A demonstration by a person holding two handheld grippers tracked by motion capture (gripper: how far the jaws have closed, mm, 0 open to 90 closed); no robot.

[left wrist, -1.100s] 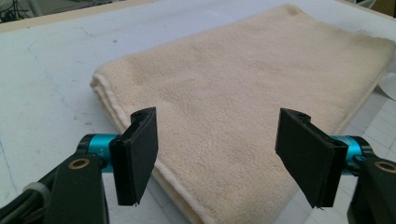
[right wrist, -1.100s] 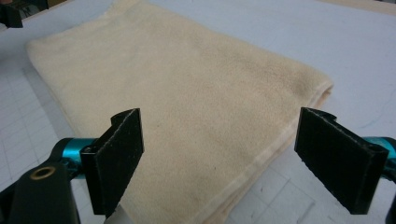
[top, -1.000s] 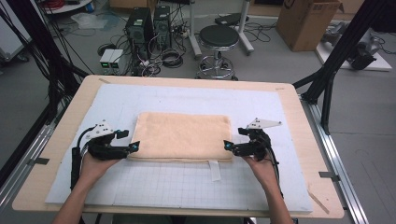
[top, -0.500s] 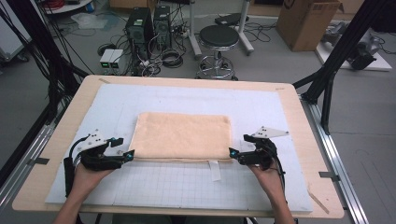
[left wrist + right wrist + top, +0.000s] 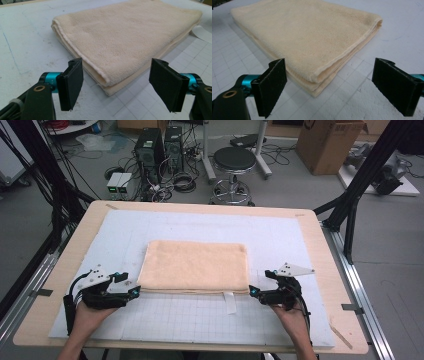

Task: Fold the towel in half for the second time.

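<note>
A folded peach towel (image 5: pixel 195 266) lies flat in the middle of the white gridded mat (image 5: pixel 210 315). My left gripper (image 5: pixel 134 292) sits open just off the towel's near left corner (image 5: pixel 110 86), its jaws wide on either side of that corner. My right gripper (image 5: pixel 252 291) is open at the near right corner (image 5: pixel 317 86), with the folded layers between its spread jaws and not touched. A white label tab (image 5: pixel 229 302) sticks out from the towel's near edge. In the left gripper view the towel (image 5: pixel 130 37) stretches away; in the right gripper view the towel (image 5: pixel 307 35) does the same.
The mat covers a wooden table (image 5: pixel 45 320) with bare wood round its edges. Beyond the far edge, on the floor, stand a black stool (image 5: pixel 234 160), computer towers (image 5: pixel 157 145) with cables, and a cardboard box (image 5: pixel 327 140). Black frame legs (image 5: pixel 360 190) rise at the right.
Both hands have drawn back toward the near side and slightly outward, from the towel's side edges down to its two near corners. The towel has not moved.
</note>
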